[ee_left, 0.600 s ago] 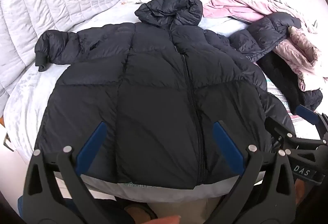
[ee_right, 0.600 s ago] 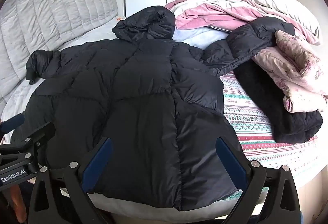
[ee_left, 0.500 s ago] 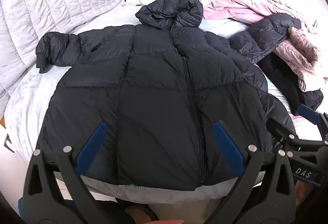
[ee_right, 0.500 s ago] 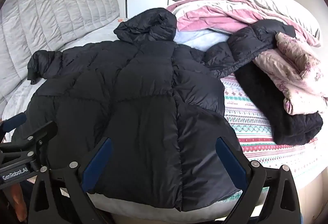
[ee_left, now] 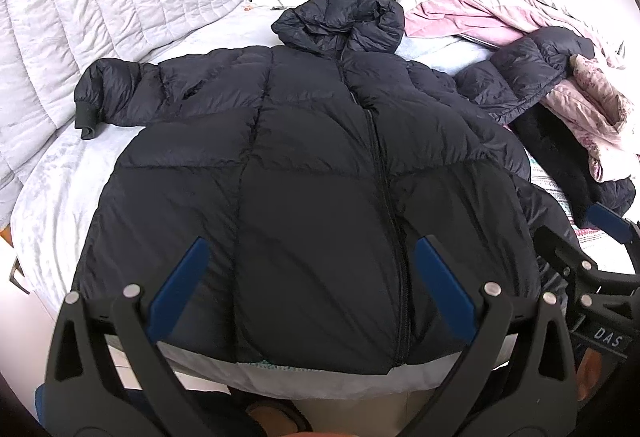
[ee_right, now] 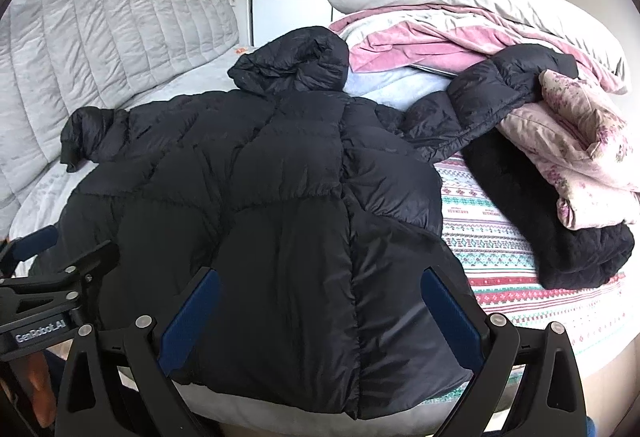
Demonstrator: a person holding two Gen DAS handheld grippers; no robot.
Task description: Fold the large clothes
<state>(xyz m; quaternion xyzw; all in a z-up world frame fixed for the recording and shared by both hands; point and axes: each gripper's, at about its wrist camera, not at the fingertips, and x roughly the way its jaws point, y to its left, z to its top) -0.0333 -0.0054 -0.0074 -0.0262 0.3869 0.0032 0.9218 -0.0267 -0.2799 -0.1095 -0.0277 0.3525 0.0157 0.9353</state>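
Jacket (ee_left: pixel 312 165) beyond left gripper (ee_left: pixel 310 277) (spread flat)

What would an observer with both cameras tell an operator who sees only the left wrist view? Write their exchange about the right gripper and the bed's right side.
Operator: Is the right gripper open?
Observer: Yes. The right gripper is open, pads wide apart over the jacket, holding nothing.
Operator: What lies right of the jacket?
Observer: A broad patterned sheet, bare up to the black garment under the pink floral one.
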